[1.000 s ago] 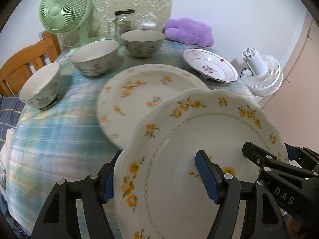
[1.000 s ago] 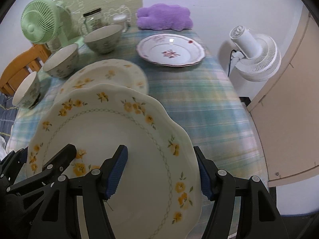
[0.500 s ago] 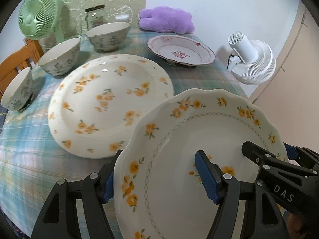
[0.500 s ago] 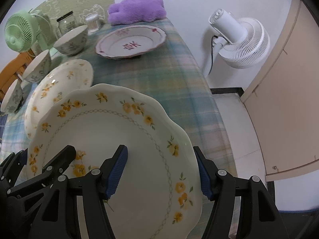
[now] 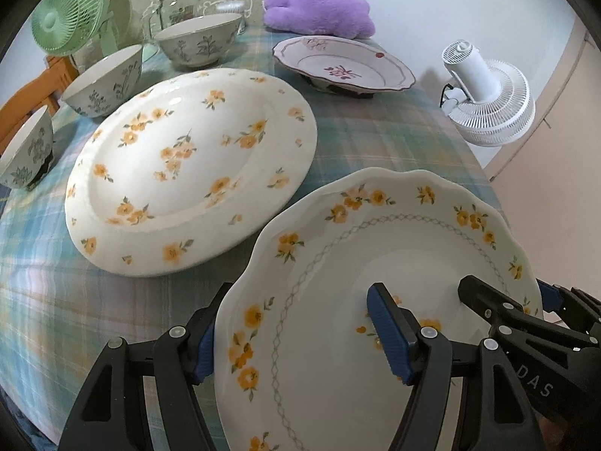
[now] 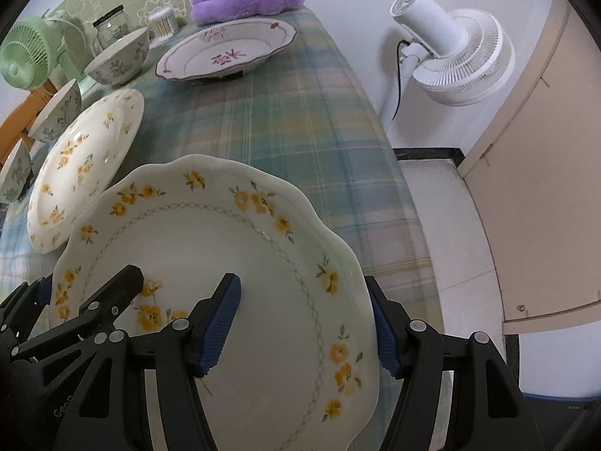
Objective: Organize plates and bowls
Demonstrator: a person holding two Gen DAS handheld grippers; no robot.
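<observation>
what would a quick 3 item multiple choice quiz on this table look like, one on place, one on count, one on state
1. The purple plush lies where?
A. far end of the table
B. on the floor
C. in a bowl

2. How many bowls stand on the cloth?
A. one
B. three
C. five

3. The scalloped plate is
A. stacked on another plate
B. upside down
C. gripped on two sides

Answers:
A, it lies by the wall.
B, three stand in a row at the left.
C, left gripper and right gripper each clamp its rim.

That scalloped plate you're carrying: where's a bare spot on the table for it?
Bare plaid cloth lies along the table's right edge, between the large flowered plate and the red-flowered plate. The left and far sides are crowded with bowls, jar and green fan.
</observation>
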